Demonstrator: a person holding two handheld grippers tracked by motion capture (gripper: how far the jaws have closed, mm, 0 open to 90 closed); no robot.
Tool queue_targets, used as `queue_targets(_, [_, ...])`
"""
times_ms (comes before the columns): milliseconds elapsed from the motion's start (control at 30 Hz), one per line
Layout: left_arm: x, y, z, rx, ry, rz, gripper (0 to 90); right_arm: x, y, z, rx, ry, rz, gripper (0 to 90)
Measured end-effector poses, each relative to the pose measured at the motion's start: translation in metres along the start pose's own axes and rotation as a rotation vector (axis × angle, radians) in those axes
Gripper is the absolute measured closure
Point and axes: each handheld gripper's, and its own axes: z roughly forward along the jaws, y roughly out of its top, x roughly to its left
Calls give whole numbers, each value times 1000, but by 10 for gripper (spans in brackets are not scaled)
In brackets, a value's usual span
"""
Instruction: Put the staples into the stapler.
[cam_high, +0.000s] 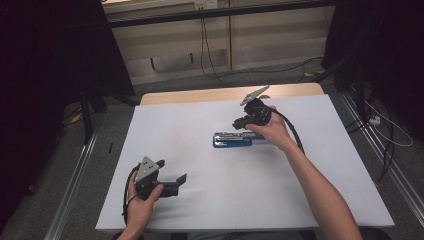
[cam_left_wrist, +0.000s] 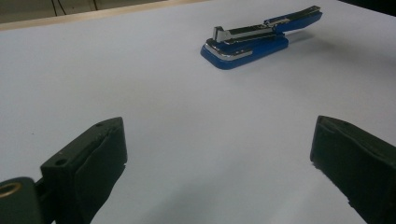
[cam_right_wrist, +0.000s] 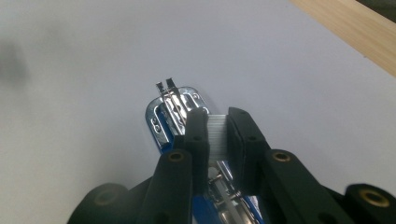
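We see a blue stapler (cam_high: 232, 139) lying open just right of centre on the white tabletop (cam_high: 200, 125), its metal magazine exposed. The right gripper (cam_right_wrist: 217, 133) hangs directly above it in the right gripper view; its jaws are nearly closed on a silvery strip of staples (cam_right_wrist: 216, 135). In the high view the left gripper (cam_high: 172, 177) sits at lower left, well apart from the stapler, its jaws spread wide and holding nothing.

A white sheet (cam_high: 200, 145) covers the wooden table (cam_high: 200, 95); beyond it, cables (cam_high: 207, 55) hang by what may be pale cabinets (cam_high: 260, 40).
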Motion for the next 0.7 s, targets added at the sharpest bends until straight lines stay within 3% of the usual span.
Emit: queue_targets(700, [0,0,0,-4,0,-8,40,15,12,21,25,50,-89,794])
